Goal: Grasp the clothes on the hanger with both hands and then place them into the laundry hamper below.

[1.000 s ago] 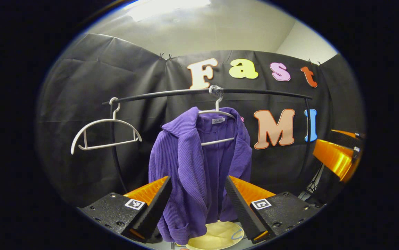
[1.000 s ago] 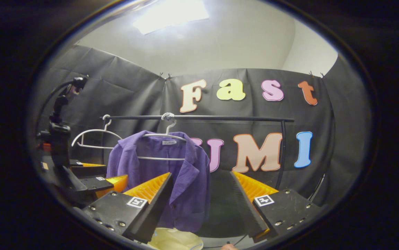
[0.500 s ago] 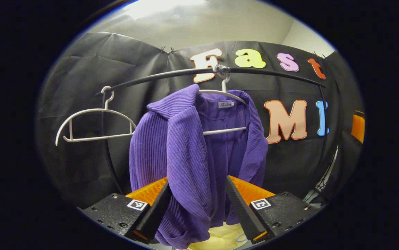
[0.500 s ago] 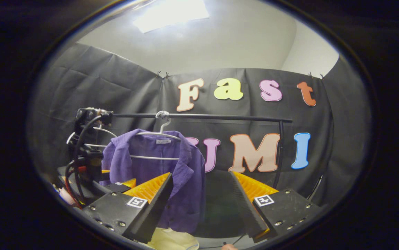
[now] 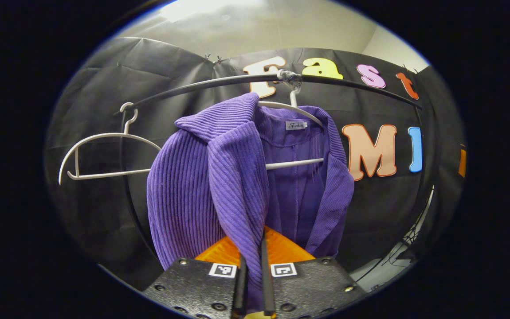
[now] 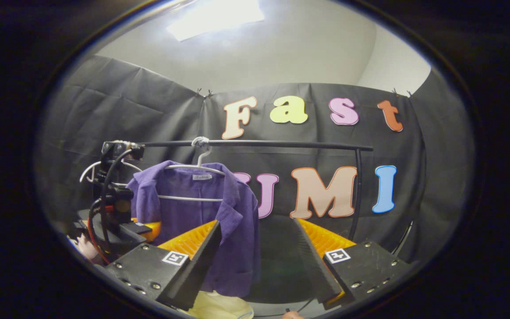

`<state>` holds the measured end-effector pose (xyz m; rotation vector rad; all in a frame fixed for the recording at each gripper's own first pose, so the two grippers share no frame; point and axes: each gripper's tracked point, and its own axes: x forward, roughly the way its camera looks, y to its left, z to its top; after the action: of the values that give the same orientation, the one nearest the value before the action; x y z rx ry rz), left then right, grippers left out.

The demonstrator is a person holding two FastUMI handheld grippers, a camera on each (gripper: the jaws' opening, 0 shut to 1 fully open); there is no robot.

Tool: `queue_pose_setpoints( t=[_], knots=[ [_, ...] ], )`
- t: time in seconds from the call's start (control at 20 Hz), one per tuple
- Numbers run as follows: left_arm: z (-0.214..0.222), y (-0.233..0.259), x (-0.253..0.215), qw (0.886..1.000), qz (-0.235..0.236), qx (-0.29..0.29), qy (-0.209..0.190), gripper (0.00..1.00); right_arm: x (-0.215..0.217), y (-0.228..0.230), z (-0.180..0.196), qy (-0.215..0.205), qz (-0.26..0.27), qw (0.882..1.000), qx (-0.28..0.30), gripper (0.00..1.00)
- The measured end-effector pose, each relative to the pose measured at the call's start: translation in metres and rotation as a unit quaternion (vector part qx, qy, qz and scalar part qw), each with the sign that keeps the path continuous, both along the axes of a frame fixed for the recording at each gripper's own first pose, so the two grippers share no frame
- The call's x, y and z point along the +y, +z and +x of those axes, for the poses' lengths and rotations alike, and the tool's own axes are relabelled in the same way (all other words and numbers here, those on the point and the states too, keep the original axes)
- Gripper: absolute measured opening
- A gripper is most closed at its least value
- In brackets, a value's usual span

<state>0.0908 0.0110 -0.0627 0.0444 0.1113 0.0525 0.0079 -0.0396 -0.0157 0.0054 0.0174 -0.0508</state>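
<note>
A purple ribbed jacket (image 5: 184, 186) hangs on a white hanger (image 5: 297, 163) from a black rail (image 5: 193, 86). My left gripper (image 5: 253, 279) is shut on the jacket's front edge, and the cloth runs down between the two fingers. In the right gripper view the jacket (image 6: 193, 208) hangs left of centre, with the left gripper (image 6: 148, 228) at its lower left side. My right gripper (image 6: 257, 223) is open, short of the jacket and to its right, with nothing between its fingers. Part of the cream laundry hamper (image 6: 219, 306) shows below the jacket.
An empty white hanger (image 5: 104, 137) hangs at the left end of the rail. The rail's black upright (image 6: 356, 190) stands at the right. Black cloth closes off the space behind the rack. Cables (image 6: 100, 208) trail from the left gripper's body.
My left gripper moved in to the jacket and shut on its front edge; it was open before. The right gripper stayed open and shifted slightly.
</note>
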Motion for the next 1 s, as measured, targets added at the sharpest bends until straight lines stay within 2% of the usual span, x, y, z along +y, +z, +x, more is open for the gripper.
queue_pose_setpoints(
  t=[0.05, 0.4, 0.65, 0.85, 1.0],
  knots=[
    [0.000, 0.001, 0.000, 1.000, 0.002, 0.002, 0.000, 0.07, 0.000, -0.003, 0.003, 0.002, -0.001, 1.000, 0.001, 0.96],
    [-0.024, 0.041, 0.005, 1.000, 0.002, -0.029, -0.001, 0.04, 0.020, -0.025, 0.028, 0.033, 0.000, 0.999, 0.022, 0.96],
    [-0.037, 0.074, 0.020, 0.998, -0.014, -0.051, 0.020, 0.03, 0.047, -0.037, 0.051, 0.068, 0.003, 0.997, 0.029, 0.95],
    [-0.047, 0.097, 0.041, 0.997, -0.016, -0.066, 0.047, 0.05, 0.062, -0.048, 0.075, 0.085, 0.004, 0.996, 0.039, 0.97],
    [-0.054, 0.110, 0.058, 0.995, -0.015, -0.073, 0.070, 0.05, 0.071, -0.054, 0.092, 0.093, 0.008, 0.995, 0.041, 0.94]
  ],
)
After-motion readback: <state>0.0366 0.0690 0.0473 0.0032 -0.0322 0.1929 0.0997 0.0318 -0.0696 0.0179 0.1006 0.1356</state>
